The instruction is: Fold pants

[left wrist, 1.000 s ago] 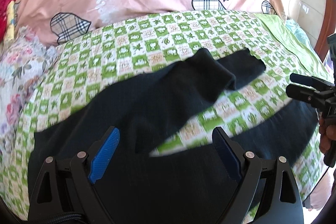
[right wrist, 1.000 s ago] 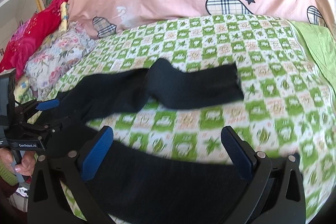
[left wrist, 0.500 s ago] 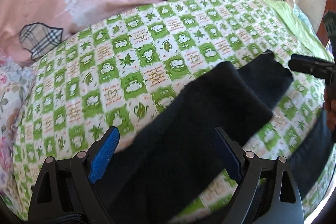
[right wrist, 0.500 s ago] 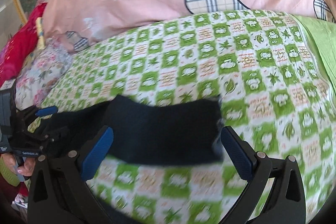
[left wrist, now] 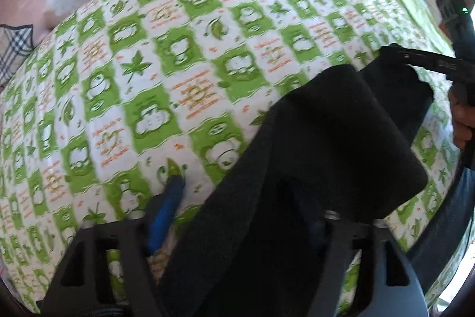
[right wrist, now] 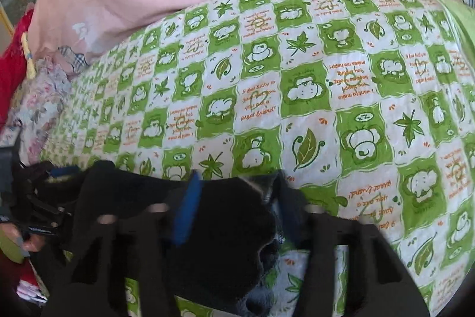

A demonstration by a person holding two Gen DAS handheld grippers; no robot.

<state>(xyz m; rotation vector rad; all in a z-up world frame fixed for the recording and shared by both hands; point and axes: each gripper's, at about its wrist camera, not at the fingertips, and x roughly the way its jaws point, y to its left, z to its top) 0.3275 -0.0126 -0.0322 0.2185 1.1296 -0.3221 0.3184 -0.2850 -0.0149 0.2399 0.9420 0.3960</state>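
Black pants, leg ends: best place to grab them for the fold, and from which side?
Take the black pants at the free hem ends, one leg each. They lie flat on the checked bedspread, so come down from above, pads straddling the cloth edge. Left tongs and right tongs are closing there now, cloth between them.

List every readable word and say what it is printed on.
"I feel lucky to ... you are a great friend!": orange print on the green checked quilt.
"I want to make you happy ... makes me happy": same quilt, upside down.
All other lettering: too blurred to read.
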